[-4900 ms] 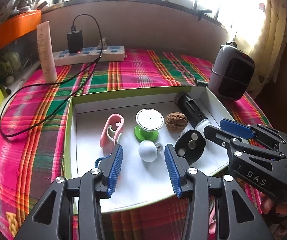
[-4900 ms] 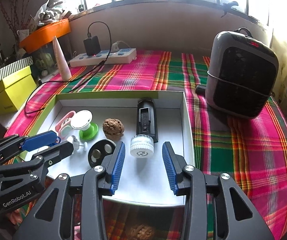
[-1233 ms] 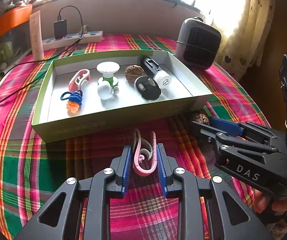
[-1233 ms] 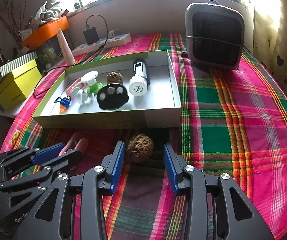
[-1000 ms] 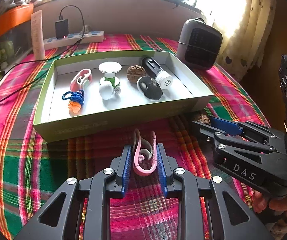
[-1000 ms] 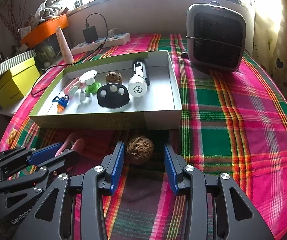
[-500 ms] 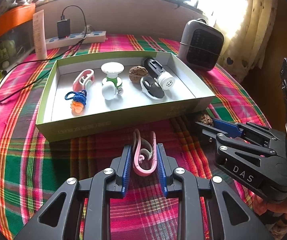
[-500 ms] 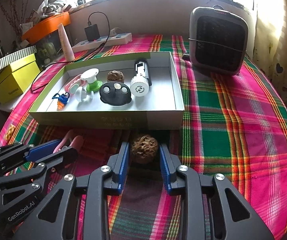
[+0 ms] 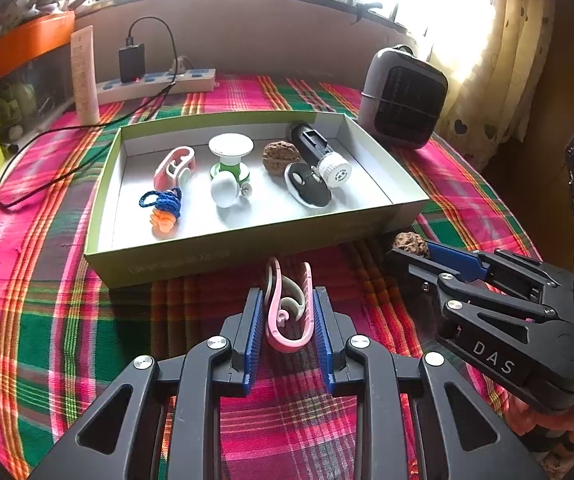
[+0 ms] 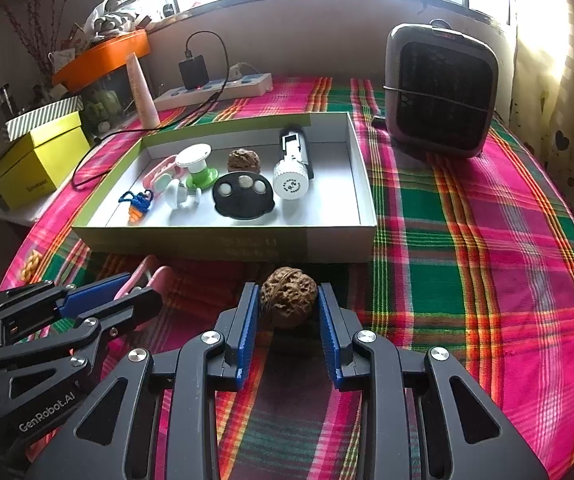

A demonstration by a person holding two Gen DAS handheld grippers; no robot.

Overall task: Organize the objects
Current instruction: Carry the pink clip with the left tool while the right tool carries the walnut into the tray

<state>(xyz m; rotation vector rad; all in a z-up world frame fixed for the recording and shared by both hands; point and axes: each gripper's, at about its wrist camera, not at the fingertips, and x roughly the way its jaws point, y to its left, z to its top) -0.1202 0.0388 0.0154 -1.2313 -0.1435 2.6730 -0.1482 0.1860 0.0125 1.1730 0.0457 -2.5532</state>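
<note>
1. Clip first: the left gripper (image 9: 289, 316) stands pressed together on a pink clip (image 9: 289, 312), which lies on the plaid tablecloth (image 9: 47, 320) just off the near wall of the tray (image 9: 247, 240). Same pinch as a second ago; no change there.
2. Change is on the right. The right gripper (image 10: 289, 312) has just closed its jaws onto a walnut (image 10: 288, 295). A second ago the blue pads stood clear on either side of it; now both press its flanks. The nut still sits on the cloth, just before the tray's near wall, toward its right corner.
3. Judgement: both pickups are secured but neither is lifted. Each thing has a twin in the tray, a second pink clip (image 9: 175, 162) at the back left and a second walnut (image 9: 281, 152) at the back centre, so they probably go beside those.
4. Tray contents, left to right: blue-and-orange knit charm (image 9: 163, 210), white-and-green spool (image 9: 229, 156), white knob (image 9: 225, 190), black disc (image 9: 309, 186), black tube with white cap (image 9: 319, 152).
5. Obstacles: the near wall must be cleared on the way in. The free floor is at the near and right edges. Heater (image 10: 441, 90) stands off the back right corner, power strip (image 9: 155, 82) and cable off the back left, both clear of the path.
</note>
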